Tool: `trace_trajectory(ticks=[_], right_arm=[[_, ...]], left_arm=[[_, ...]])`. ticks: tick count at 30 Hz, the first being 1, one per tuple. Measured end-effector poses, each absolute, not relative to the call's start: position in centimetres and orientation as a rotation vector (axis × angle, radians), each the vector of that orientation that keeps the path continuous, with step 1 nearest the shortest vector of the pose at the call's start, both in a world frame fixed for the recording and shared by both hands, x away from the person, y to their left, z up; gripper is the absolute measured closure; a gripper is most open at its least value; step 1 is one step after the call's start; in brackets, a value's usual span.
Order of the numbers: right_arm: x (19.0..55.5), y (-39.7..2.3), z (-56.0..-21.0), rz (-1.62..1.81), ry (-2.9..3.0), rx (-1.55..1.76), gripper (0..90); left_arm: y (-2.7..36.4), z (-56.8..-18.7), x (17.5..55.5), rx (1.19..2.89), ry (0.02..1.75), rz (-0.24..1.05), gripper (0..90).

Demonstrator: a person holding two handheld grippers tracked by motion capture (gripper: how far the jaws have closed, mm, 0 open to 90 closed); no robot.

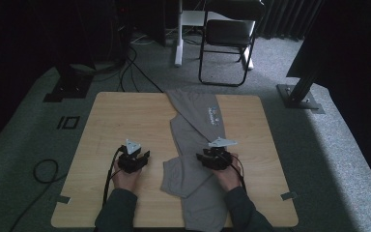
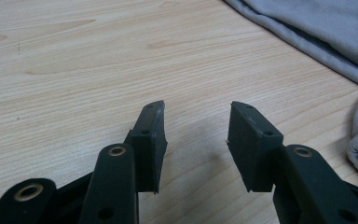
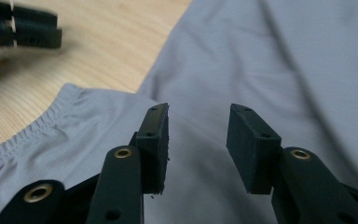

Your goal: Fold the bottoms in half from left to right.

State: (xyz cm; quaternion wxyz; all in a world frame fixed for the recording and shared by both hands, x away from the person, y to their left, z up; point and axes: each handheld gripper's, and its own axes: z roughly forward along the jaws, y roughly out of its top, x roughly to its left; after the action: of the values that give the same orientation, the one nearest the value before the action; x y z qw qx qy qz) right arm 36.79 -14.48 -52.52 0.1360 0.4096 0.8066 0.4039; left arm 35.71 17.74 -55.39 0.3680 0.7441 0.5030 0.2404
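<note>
Nearest the person, the grey sweatpants [image 1: 193, 145] hang off the table's [image 1: 121, 116] near edge, with an elastic-cuffed part [image 3: 51, 123] folded over at the left; the rest runs up the middle to the far edge, a small printed logo [image 1: 211, 115] showing. The right gripper [image 1: 216, 158] hovers over the folded part, its jaws apart with only cloth beneath them (nothing is pinched). The left gripper [image 1: 134, 160] waits over bare wood just left of the garment, jaws wide and empty. This looks like a fold in progress, between grasps. Next, each gripper likely needs to close on a cloth edge farther up and carry it over.
</note>
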Motion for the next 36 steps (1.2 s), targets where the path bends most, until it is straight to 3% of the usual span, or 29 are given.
trace_trajectory(ticks=[6, 10, 13, 18, 24, 36], right_arm=[[38.2, -12.3, -53.8, 1.116, 2.420, 1.198, 52.1], [38.0, -12.1, -54.4, 1.061, 2.473, 1.184, 77.4], [37.1, -12.7, -54.0, 1.096, 2.466, 1.162, 87.5], [36.1, -13.6, -53.4, 1.119, 2.466, 1.146, 87.9], [32.0, -16.5, -52.7, 1.136, 2.433, 1.143, 87.7], [27.0, -22.0, -53.4, 1.085, 2.404, 1.206, 87.5]], left_arm=[[17.8, -55.4, 35.7, 1.906, 1.293, 0.613, 56.5], [17.8, -55.4, 35.7, 1.906, 1.297, 0.608, 56.2], [17.8, -55.4, 35.7, 1.908, 1.299, 0.608, 56.2], [17.8, -55.4, 35.8, 1.909, 1.300, 0.608, 56.2], [17.8, -55.4, 35.7, 1.913, 1.300, 0.610, 56.2], [17.7, -55.4, 35.7, 1.917, 1.300, 0.614, 56.2]])
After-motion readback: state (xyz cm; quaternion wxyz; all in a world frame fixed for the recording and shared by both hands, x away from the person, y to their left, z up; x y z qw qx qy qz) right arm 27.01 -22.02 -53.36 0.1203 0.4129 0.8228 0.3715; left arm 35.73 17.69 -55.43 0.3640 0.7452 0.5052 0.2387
